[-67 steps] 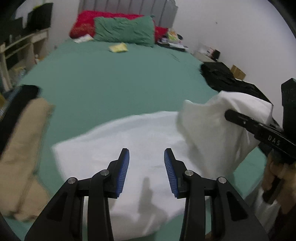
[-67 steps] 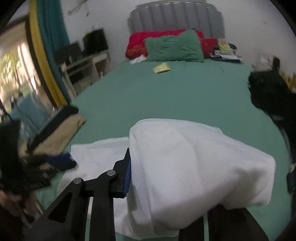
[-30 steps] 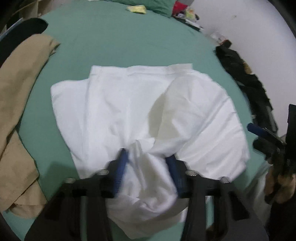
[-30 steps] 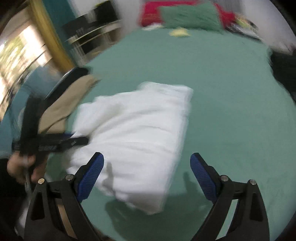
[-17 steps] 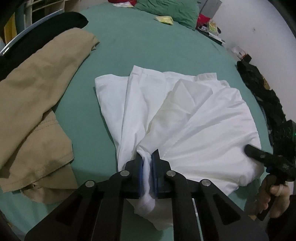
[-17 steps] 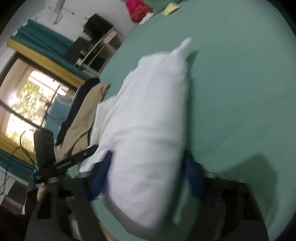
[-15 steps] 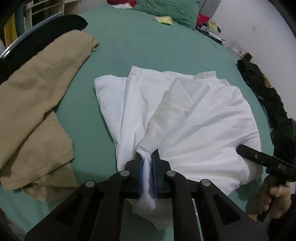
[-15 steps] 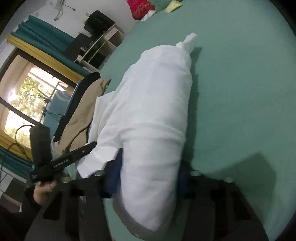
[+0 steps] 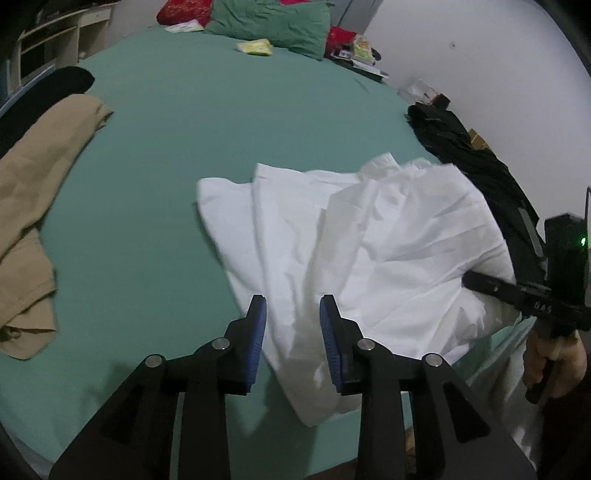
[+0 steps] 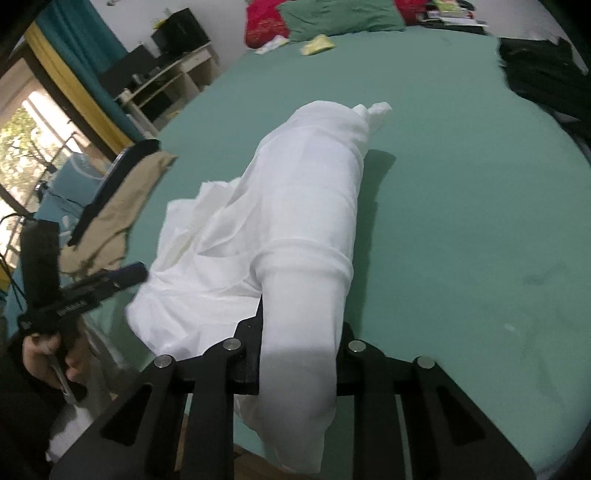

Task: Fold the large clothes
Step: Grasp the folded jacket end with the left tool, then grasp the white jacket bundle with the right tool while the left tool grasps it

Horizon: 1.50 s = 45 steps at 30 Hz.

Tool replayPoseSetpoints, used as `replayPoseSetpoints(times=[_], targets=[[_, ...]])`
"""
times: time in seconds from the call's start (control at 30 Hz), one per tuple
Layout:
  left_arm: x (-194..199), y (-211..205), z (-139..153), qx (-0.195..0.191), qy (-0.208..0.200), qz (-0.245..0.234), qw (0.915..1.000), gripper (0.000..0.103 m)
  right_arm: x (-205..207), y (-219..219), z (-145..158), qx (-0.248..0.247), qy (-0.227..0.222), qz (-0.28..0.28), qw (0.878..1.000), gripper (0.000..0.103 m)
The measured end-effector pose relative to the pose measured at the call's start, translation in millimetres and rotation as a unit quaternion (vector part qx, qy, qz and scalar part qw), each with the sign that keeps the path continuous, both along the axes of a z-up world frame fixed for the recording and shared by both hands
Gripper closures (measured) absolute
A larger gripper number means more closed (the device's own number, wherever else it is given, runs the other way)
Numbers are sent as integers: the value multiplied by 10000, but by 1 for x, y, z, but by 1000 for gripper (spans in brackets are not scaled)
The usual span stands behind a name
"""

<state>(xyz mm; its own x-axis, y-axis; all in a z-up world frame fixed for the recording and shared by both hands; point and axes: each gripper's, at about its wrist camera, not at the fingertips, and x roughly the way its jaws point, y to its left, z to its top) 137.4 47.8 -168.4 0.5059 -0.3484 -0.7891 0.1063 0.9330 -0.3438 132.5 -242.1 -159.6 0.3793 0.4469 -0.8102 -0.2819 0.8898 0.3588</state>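
Observation:
A large white garment (image 9: 369, 251) lies partly folded on the green bed (image 9: 221, 140). My left gripper (image 9: 291, 339) is open and empty, just above the garment's near edge. My right gripper (image 10: 299, 350) is shut on a thick fold of the white garment (image 10: 295, 229) and lifts that side off the bed; the cloth hides its fingertips. In the left wrist view the right gripper (image 9: 480, 284) pinches the garment's right edge. In the right wrist view the left gripper (image 10: 129, 275) shows at the left.
Tan trousers (image 9: 33, 184) lie at the bed's left side beside a dark item (image 9: 44, 92). Black clothes (image 9: 472, 158) are heaped at the right edge. Green and red pillows (image 9: 266, 18) and a yellow packet (image 9: 255, 46) sit at the head.
My left gripper has let go of the garment's near edge and opened, pulling back. My right gripper has closed on the garment's right side and raised it.

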Motion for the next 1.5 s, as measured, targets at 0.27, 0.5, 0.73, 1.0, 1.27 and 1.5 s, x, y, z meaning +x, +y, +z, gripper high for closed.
replayPoseSetpoints(times=[0.27,0.5,0.73,1.0,1.27,1.5], targets=[[6,-8,-5,-17,-2,166,9999,47,-2,-16,-21,-32,156,-353,9992,50],[26,19,2,-177,-142,952,9952,42,6,-28,16,133,-351,-513,9980,45],[42,30,-27,-278,418,1053,9932,35,35,-26,3,-3,-340,-575,9978,45],[67,15,-41,-1789,642,513,9804,29,49,-14,-30,-486,-419,-446,9969,39],[72,-58,-33,-1105,707,-638,9893,28,44,-23,-14,-367,-410,-345,9979,37],[73,-32,-36,-825,846,-117,9929,28,46,-49,2,126,-290,-401,9987,37]])
